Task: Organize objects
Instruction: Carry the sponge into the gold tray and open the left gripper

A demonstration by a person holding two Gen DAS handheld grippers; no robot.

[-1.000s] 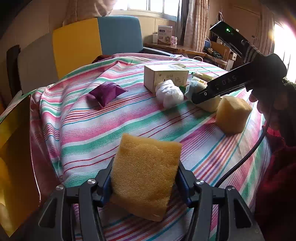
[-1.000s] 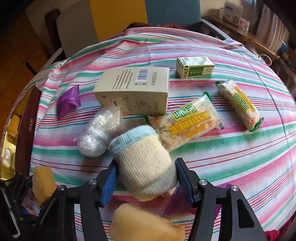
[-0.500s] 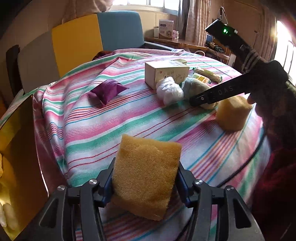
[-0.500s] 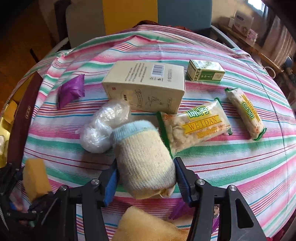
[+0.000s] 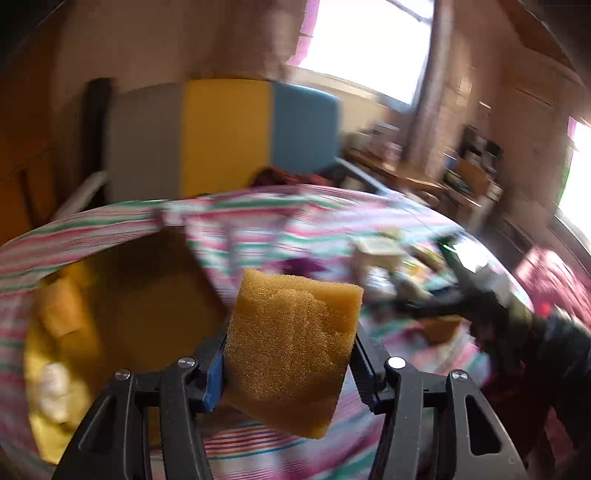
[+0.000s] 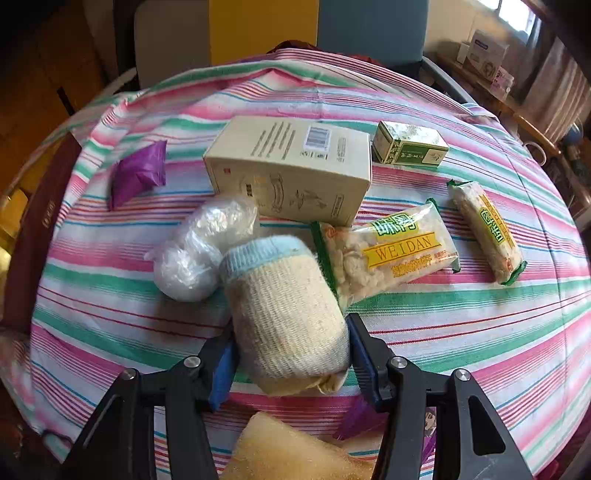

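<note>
My left gripper [image 5: 290,363] is shut on a yellow sponge [image 5: 291,347] and holds it in the air beside the table's left edge, near a yellow container [image 5: 55,332]. The left wrist view is blurred by motion. My right gripper [image 6: 291,354] is shut on a rolled cream sock with a blue cuff [image 6: 284,310], just above the striped tablecloth [image 6: 480,332]. A second yellow sponge [image 6: 291,454] lies below the right gripper at the table's front.
On the cloth lie a beige box [image 6: 291,166], a green box [image 6: 410,147], two Weidan snack packs [image 6: 388,254] [image 6: 487,232], a clear plastic bag bundle [image 6: 199,251] and a purple pouch [image 6: 136,173]. A yellow and blue chair [image 6: 314,26] stands behind the table.
My left gripper has swung left off the table with the sponge, toward the yellow container. My right gripper has edged slightly forward with the sock.
</note>
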